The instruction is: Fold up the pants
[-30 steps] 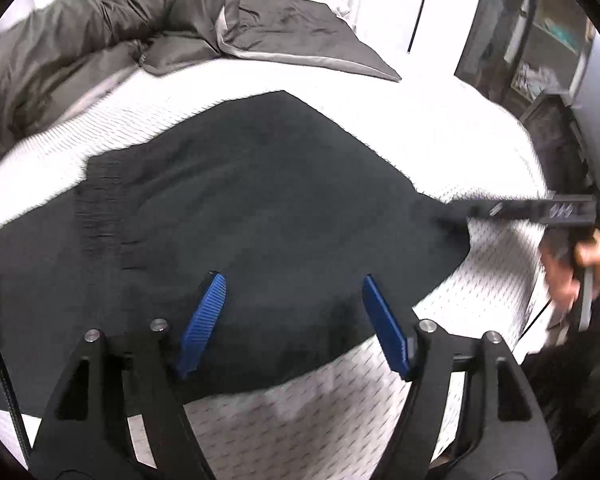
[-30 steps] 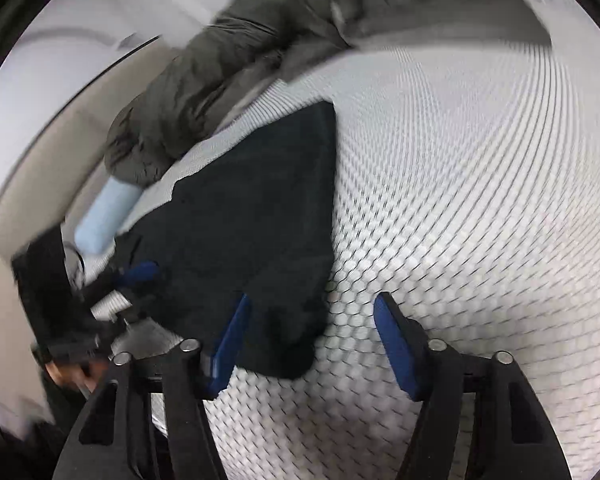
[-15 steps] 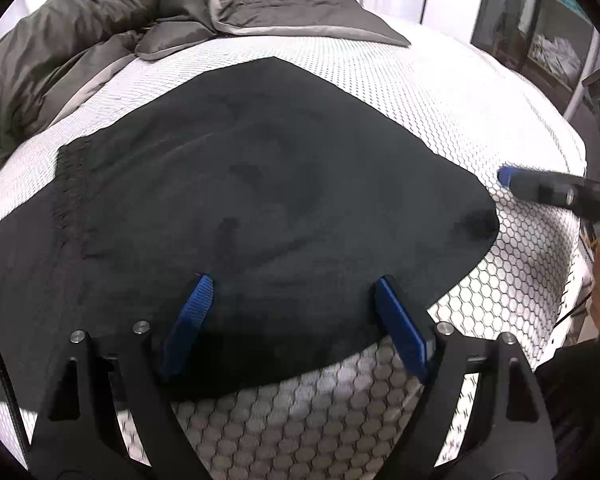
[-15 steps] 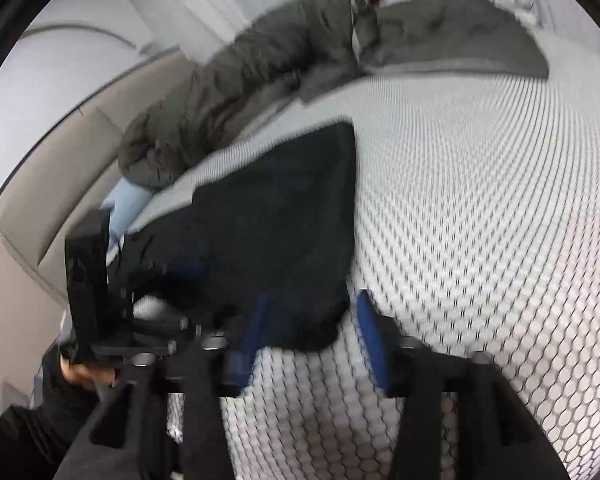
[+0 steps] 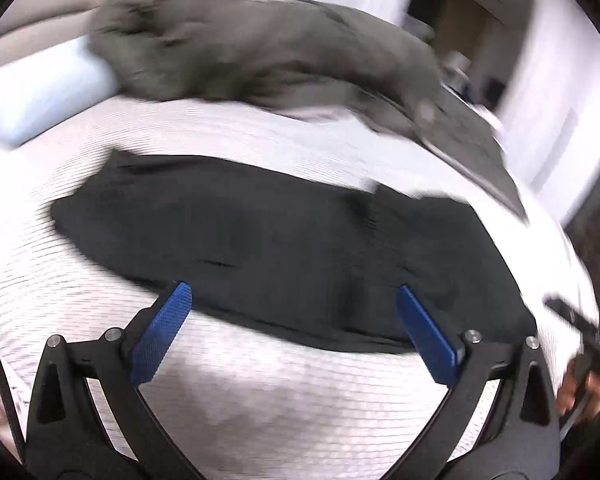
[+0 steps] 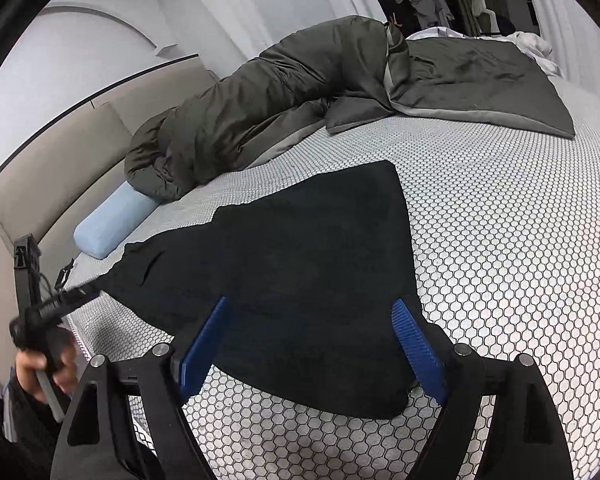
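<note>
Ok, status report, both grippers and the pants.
Left gripper and right gripper open, just widened, nothing between fingers. Black fabric pants flat on honeycomb-patterned white mattress. Nothing obstructing.

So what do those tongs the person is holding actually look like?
Each pair of tongs has two black, angular arms with triangular cut-outs and silver bolts. Flat blue pads with a fine ribbed texture line the fingertips. A thin black cable runs along the left edge of the left view. The hand grips a black handle, and the sleeve looks dark.
</note>
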Motion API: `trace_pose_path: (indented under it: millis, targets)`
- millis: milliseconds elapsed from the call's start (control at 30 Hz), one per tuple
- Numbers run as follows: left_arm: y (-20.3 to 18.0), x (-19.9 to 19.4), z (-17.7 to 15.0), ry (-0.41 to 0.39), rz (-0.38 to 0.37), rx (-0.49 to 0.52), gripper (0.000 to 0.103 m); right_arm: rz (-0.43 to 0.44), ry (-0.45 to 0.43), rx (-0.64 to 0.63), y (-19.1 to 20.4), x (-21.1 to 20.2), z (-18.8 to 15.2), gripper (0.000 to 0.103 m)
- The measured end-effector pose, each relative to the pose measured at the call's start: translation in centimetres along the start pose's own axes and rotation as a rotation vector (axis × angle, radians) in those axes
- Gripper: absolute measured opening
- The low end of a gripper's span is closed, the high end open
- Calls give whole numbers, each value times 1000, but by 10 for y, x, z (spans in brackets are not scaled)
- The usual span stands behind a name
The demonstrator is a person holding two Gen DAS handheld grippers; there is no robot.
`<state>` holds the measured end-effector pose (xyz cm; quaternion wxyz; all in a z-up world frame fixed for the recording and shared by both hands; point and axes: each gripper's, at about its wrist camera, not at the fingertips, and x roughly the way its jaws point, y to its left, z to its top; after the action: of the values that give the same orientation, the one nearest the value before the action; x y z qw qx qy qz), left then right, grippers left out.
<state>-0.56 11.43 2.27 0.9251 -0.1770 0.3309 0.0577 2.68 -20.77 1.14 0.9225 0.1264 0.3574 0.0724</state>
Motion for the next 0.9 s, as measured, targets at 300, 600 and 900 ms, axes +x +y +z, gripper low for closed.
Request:
trace_pose_path:
  millis: [300,600,900]
  targets:
    - [167,22,17,66,-35,-509,101,8,-10,-1,-3,-2,0,86]
    - [178,79,47,39,121,-503,35,18,0,-22,-3,-1,-1,86]
    - [73,23,81,-106,85,-185,13,19,-22,5,-10,-8,1,86]
